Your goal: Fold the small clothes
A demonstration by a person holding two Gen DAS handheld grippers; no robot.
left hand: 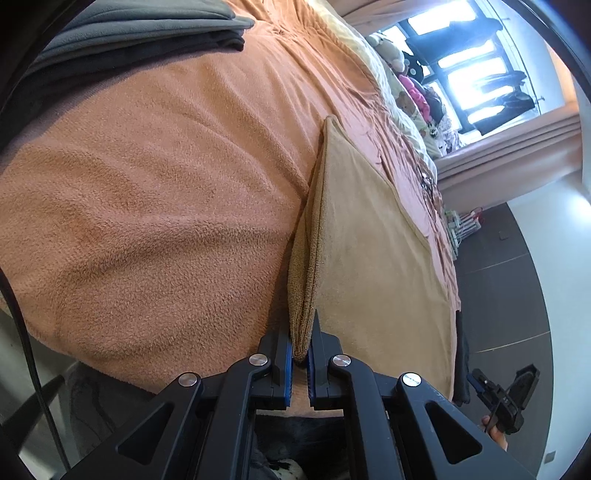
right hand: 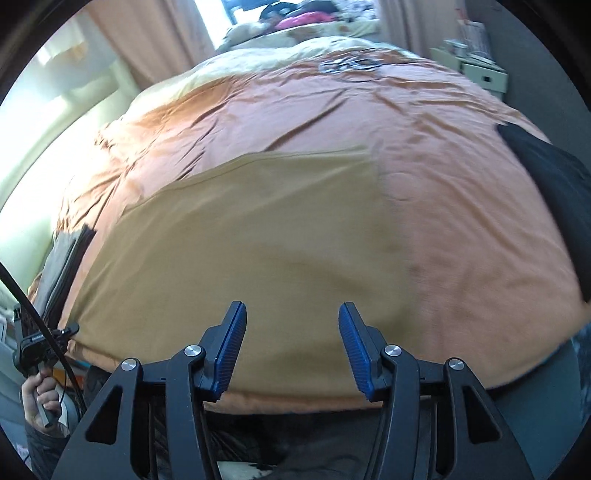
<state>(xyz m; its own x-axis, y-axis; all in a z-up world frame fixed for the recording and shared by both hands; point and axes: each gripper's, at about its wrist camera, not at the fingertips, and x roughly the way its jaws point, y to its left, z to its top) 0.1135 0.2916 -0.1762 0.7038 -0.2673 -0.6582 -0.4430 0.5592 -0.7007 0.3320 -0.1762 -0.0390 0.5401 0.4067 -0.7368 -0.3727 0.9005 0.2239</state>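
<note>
1. On the orange blanket (left hand: 147,206) covering the bed, the tan cloth (right hand: 236,229) lies spread near the front edge, flat enough to fold.
2. My left gripper (left hand: 302,360) is clamped on the cloth's near corner, lifting that edge into a ridge, probably to carry it over.
3. My right gripper (right hand: 291,347) hangs above the cloth, jaws parted and empty, free to take another edge.

A big orange blanket (left hand: 155,206) covers the bed. On one corner of the blanket sits a pile of gray cloth (left hand: 122,33). Past the far end of the blanket are soft toys (left hand: 402,70), a bright window (left hand: 469,66) and pink curtains (left hand: 517,155).
</note>
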